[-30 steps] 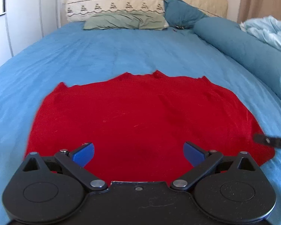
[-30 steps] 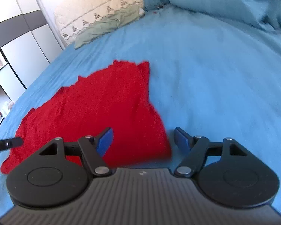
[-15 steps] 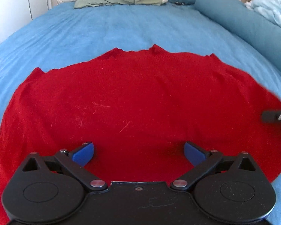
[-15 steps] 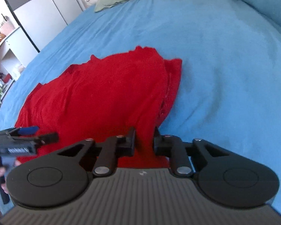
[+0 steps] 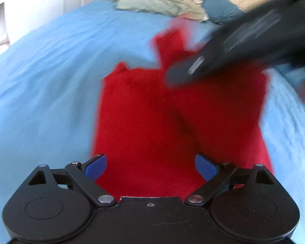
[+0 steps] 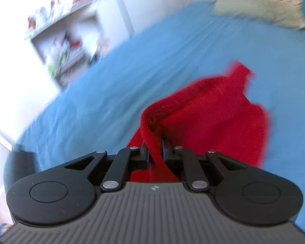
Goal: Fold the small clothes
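Red garment [image 5: 172,118] lies on the blue bed sheet [image 5: 40,81], one side lifted. It reads as a soft, light knit, limp and not fragile; I judge hems and corners the best places to grip. My right gripper [image 6: 155,154] pinches a red edge, jaws closing tightly on it. My left gripper [image 5: 150,163] hangs wide above the near hem, narrowing slightly, nothing between its pads. Pillows [image 5: 152,4] sit well apart; the right tool crosses the left view.
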